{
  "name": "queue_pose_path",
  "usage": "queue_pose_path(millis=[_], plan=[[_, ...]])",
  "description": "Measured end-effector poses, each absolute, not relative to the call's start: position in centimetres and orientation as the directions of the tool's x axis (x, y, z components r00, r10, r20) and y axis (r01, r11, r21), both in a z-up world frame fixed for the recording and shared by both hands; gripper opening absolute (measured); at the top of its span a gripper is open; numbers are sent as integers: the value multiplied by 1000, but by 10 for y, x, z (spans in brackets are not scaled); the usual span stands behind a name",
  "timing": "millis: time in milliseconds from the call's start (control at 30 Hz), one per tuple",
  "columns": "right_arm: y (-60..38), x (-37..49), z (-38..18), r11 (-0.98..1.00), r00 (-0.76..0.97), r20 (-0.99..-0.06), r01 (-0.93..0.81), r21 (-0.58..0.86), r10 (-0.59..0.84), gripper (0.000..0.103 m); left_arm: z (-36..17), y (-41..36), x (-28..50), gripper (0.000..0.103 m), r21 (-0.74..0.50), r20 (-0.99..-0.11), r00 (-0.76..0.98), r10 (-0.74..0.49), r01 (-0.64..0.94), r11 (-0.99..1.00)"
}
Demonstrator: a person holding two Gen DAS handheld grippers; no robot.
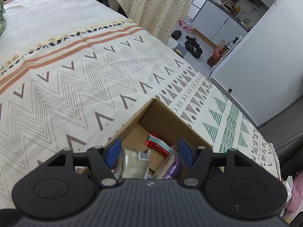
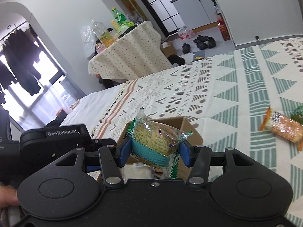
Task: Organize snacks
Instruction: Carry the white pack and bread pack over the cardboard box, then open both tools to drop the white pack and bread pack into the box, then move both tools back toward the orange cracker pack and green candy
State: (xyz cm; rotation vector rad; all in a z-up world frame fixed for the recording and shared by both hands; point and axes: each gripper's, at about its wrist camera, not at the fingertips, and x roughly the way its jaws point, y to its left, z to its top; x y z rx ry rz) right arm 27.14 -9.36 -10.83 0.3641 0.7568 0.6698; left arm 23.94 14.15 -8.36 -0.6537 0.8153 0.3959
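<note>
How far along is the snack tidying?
Done: several packets already lie in the cardboard box. In hand: the right claw grips a green-wrapped cake above it; the left claw is open. Left: the orange cracker pack on the blanket.

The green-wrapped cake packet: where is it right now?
In the right wrist view, the green-wrapped cake packet sits clamped in the right tongs, just above the open cardboard box.
</note>
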Motion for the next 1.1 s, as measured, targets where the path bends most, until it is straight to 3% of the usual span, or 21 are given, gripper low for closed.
queue_pose_path(millis=[200,267,467,967,1100], plan=[[-80,270,-110,721,516,-505,-467,512,692,62,-85,146,238,76,-369,-785,615,74,-559,742],[-79,268,-108,722,518,-504,-472,506,692,73,-88,145,237,76,-363,-792,608,66,-554,749],[-91,265,-106,742,541,-511,-445,501,668,78,-92,132,237,77,-330,-819,571,54,-546,770],[-143,267,-98,822,639,-533,-316,475,554,99,-74,67,237,103,-284,-800,597,57,-461,841],[-164,270,-95,832,663,-534,-268,485,525,99,-71,48,241,103,-287,-792,608,51,-445,848]])
